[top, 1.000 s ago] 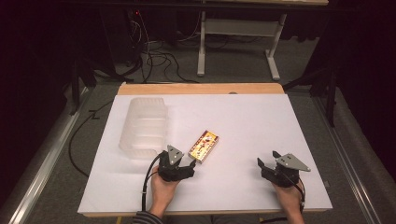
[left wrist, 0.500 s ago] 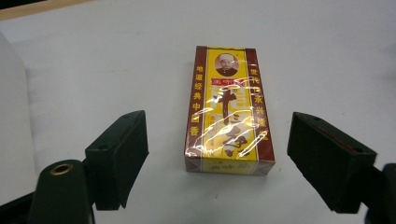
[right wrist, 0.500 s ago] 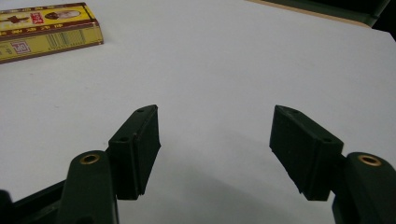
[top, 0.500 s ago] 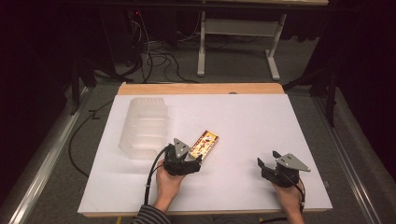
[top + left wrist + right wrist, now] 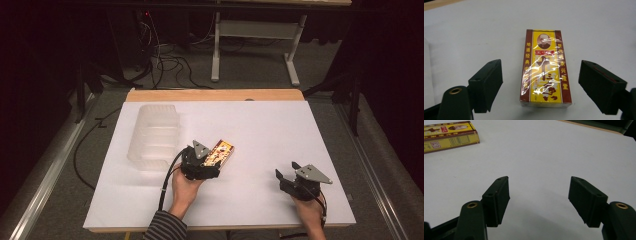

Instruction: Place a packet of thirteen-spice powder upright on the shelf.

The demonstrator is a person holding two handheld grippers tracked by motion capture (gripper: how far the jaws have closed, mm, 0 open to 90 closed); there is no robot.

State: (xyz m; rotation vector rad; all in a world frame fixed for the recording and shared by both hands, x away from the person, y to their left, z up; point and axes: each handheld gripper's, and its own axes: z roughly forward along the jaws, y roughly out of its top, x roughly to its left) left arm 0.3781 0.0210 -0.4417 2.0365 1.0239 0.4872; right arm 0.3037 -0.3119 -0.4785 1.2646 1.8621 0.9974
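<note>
High view: a yellow and dark red box (image 5: 220, 152) is seen flat on the white table cover (image 5: 260, 130), just ahead of the left gripper (image 5: 207, 167); a clear plastic tray (image 5: 152, 137) is set off to that gripper's outer side.
Left gripper: jaws held wide apart, having just been opening; nothing is pressed by the pads.
Box, left gripper view: the box (image 5: 545, 67) is framed lengthwise between the two jaws, its near end level with the tips, a gap left on each side.
Right gripper (image 5: 286, 176): jaws spread apart over bare cover, nothing between them.
Box, right gripper view: the box (image 5: 447, 135) is placed well beyond the left jaw tip, far to its side.
</note>
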